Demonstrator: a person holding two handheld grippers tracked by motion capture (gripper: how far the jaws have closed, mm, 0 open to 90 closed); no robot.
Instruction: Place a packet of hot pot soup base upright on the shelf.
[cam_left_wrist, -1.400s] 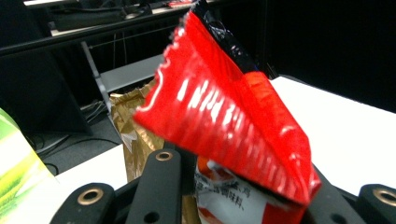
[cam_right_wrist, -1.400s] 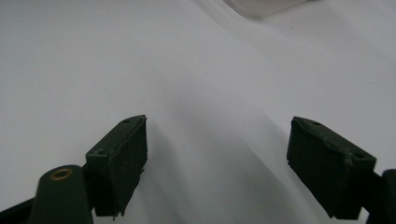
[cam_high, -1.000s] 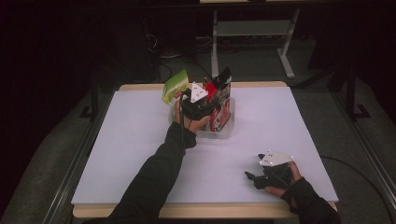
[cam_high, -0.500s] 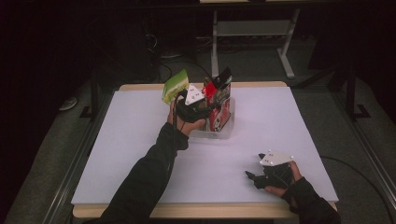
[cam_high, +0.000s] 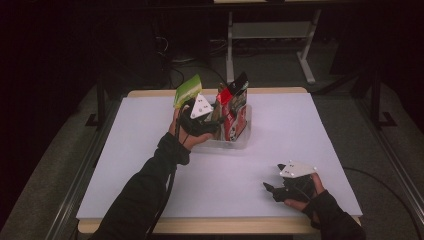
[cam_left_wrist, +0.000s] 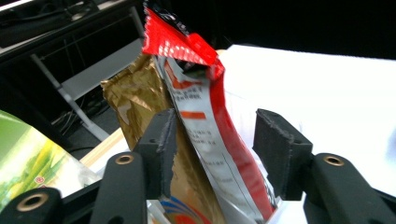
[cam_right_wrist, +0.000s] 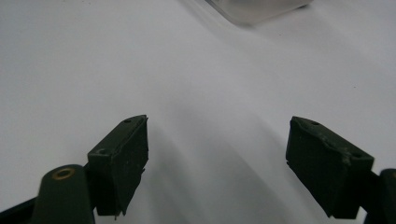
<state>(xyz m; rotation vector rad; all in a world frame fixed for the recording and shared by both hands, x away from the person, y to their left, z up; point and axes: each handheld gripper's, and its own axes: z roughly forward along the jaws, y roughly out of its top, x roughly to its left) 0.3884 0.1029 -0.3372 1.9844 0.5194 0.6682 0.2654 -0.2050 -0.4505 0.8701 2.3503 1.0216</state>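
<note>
A clear plastic bin (cam_high: 239, 142) stands at the table's far middle with snack packets upright in it. My left gripper (cam_high: 216, 118) is at the bin's left side, grey plate on top. In the left gripper view its jaws (cam_left_wrist: 215, 135) stand open on either side of a red and white packet (cam_left_wrist: 205, 116). The left pad touches the packet, and a gap shows at the right pad. A gold packet (cam_left_wrist: 133, 100) stands behind it and a green packet (cam_high: 187, 90) leans at the left. My right gripper (cam_high: 271, 190) rests open near the front right, with nothing between its jaws (cam_right_wrist: 217, 140).
The white tabletop (cam_high: 300, 130) spreads wide around the bin. Its wooden front edge (cam_high: 225, 226) lies just below my right hand. A corner of the bin (cam_right_wrist: 254, 9) shows at the top of the right gripper view. Metal table legs (cam_high: 231, 45) stand behind the far edge.
My left hand has drawn slightly left and toward me at the bin. The right gripper has stayed where it was.
</note>
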